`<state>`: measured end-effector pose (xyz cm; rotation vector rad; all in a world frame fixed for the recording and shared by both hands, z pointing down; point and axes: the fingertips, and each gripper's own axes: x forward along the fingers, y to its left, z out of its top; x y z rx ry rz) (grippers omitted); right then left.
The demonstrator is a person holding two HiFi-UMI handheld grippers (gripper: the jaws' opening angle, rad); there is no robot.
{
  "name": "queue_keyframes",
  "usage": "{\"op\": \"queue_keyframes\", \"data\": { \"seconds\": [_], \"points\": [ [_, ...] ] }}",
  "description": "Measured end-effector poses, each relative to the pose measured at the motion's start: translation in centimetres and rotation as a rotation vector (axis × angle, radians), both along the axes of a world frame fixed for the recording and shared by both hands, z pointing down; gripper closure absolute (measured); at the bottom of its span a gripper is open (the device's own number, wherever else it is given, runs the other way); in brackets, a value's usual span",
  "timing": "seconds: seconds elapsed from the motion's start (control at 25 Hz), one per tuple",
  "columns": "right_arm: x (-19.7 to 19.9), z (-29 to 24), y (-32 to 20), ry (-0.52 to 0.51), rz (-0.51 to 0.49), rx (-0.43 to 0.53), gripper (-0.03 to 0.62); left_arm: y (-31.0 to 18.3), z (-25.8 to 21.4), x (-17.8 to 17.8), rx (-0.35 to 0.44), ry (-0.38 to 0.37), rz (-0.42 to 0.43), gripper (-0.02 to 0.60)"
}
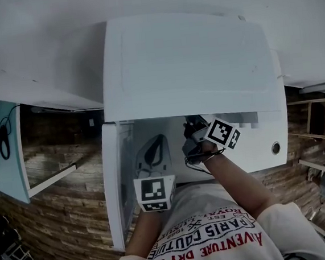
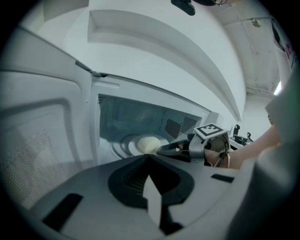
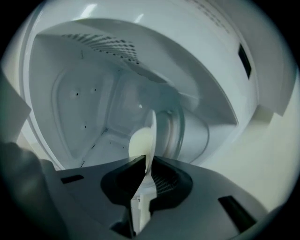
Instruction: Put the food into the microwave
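While the pale round food (image 3: 140, 143) lies on a plate (image 3: 152, 125) inside the open microwave (image 1: 185, 67), just beyond its tips, the right claw (image 3: 143, 162) pinches the plate's rim. The left claw (image 2: 150, 157), pressed together and empty, hangs outside by the door (image 1: 114, 182).

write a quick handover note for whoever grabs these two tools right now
Right tool: shut on the rim of the plate, reaching inside the microwave.
Left tool: shut, nothing in it, in front of the opening, beside the door.
Food: a pale round piece on the plate, inside the microwave.
Done: door open, plate and food brought inside.
Left: I can't tell whether the plate rests on the microwave floor yet. Set it down, let go, pull the right tool out, then probably shut the door.
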<state>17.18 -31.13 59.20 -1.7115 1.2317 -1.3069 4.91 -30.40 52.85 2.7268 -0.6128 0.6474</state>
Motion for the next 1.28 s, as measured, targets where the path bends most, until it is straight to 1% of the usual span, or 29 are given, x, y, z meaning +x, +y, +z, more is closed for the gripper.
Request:
{"op": "queue_keyframes", "data": {
  "seconds": [0.16, 0.24, 0.32, 0.4, 0.48, 0.64, 0.72, 0.84, 0.88, 1.0, 1.08, 1.2, 1.28],
  "points": [
    [-0.3, -0.3, -0.3, 0.180, -0.064, -0.046, 0.529, -0.1, 0.2, -0.1, -0.004, -0.006, 0.000, 0.578],
    [-0.2, -0.4, -0.3, 0.278, -0.082, -0.083, 0.525, -0.2, 0.3, -0.2, -0.004, -0.006, -0.007, 0.578],
    [-0.1, -0.5, -0.4, 0.391, -0.117, -0.141, 0.489, -0.4, 0.3, -0.4, -0.010, -0.008, -0.016, 0.578],
    [-0.1, -0.4, -0.5, 0.511, -0.170, -0.226, 0.465, -0.5, 0.3, -0.5, -0.018, -0.006, -0.021, 0.578],
    [-0.1, -0.2, -0.4, 0.598, -0.220, -0.302, 0.439, -0.5, 0.3, -0.6, -0.022, -0.007, -0.021, 0.578],
    [-0.2, -0.3, 0.1, 0.690, -0.282, -0.352, 0.412, -0.5, -0.1, -0.5, -0.024, 0.007, -0.020, 0.578],
    [0.0, -0.1, 0.6, 0.730, -0.298, -0.383, 0.389, -0.4, -0.2, -0.5, -0.027, 0.013, -0.021, 0.578],
    [0.1, 0.2, 1.0, 0.760, -0.308, -0.431, 0.338, -0.5, -0.3, -0.4, -0.028, 0.018, -0.017, 0.578],
    [0.1, 0.3, 1.1, 0.762, -0.314, -0.447, 0.330, -0.5, -0.3, -0.4, -0.027, 0.019, -0.016, 0.578],
    [0.2, 0.6, 1.3, 0.783, -0.325, -0.490, 0.317, -0.5, -0.3, -0.5, -0.031, 0.020, -0.015, 0.578],
    [0.3, 0.5, 1.5, 0.829, -0.334, -0.510, 0.310, -0.4, -0.2, -0.5, -0.037, 0.016, -0.014, 0.578],
    [0.1, 0.0, 1.5, 0.900, -0.357, -0.514, 0.310, -0.3, -0.1, -0.5, -0.041, 0.018, -0.012, 0.578],
    [0.0, -0.1, 1.5, 0.903, -0.356, -0.509, 0.310, -0.3, -0.2, -0.5, -0.041, 0.020, -0.010, 0.578]
  ]
}}
